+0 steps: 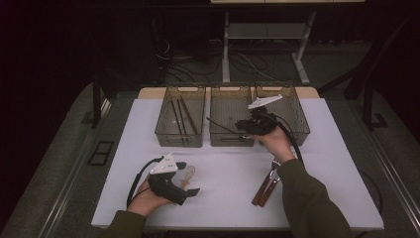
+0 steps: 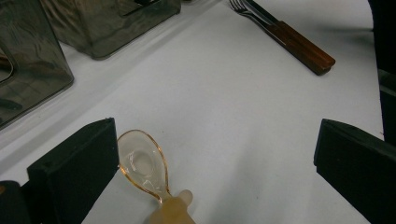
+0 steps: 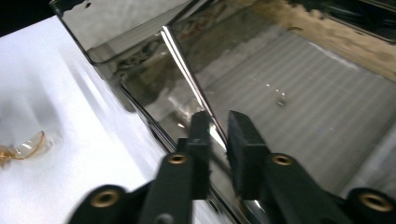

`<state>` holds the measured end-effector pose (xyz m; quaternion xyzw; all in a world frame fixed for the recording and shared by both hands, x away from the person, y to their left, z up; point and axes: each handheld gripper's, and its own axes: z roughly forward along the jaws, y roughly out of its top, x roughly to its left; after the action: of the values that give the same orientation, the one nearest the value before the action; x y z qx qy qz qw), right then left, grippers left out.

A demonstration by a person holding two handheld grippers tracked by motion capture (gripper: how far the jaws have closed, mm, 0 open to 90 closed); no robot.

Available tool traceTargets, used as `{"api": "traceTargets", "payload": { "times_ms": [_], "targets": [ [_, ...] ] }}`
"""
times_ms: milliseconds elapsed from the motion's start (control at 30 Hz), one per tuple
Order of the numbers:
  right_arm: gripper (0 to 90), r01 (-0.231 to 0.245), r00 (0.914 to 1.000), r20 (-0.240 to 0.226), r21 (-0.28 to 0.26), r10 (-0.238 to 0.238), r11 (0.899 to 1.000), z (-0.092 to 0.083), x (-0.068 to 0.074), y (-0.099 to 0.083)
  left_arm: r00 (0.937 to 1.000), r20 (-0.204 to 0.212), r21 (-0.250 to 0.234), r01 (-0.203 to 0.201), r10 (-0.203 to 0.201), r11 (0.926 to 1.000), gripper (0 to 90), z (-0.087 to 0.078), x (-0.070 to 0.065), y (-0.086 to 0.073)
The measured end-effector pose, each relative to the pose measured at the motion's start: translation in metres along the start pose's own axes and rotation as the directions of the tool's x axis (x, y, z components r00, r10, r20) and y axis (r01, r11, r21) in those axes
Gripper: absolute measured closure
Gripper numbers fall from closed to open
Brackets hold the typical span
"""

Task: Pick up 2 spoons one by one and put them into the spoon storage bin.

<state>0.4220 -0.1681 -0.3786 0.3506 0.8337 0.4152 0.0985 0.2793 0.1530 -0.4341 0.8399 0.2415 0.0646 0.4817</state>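
My right gripper hangs over the middle basket, shut on a thin shiny metal utensil that sticks out to the left. In the right gripper view the utensil runs up from between the near-closed jaws of the gripper, above the basket's ribbed floor. My left gripper rests open at the table's front left. A clear amber spoon lies on the white table between its jaws; the spoon sits close to the left jaw, untouched.
Three smoky plastic baskets stand in a row at the back: the left one holds long dark sticks, the right one is beside my right hand. Wooden-handled forks lie at the front right, and the forks show far off.
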Motion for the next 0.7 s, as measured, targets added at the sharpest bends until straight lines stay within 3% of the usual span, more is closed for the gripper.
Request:
{"api": "traceTargets", "payload": {
  "times_ms": [100,400,700],
  "targets": [
    [89.6,0.015,0.9997,-0.018,0.024,-0.014,1.000,0.014,0.007,0.008,1.0000,0.000,0.001,-0.008,0.008,1.0000,0.0,0.000,0.001,0.000],
    [89.8,0.055,0.9978,-0.041,0.101,-0.052,0.993,0.055,0.020,0.029,0.9999,0.008,-0.001,-0.006,0.006,1.0000,0.0,-0.001,0.000,0.001],
    [89.9,0.074,0.9971,-0.029,0.153,-0.071,0.985,0.074,0.028,0.047,1.0000,0.008,-0.013,-0.002,0.002,0.9999,0.0,-0.002,0.000,0.001]
  ]
}}
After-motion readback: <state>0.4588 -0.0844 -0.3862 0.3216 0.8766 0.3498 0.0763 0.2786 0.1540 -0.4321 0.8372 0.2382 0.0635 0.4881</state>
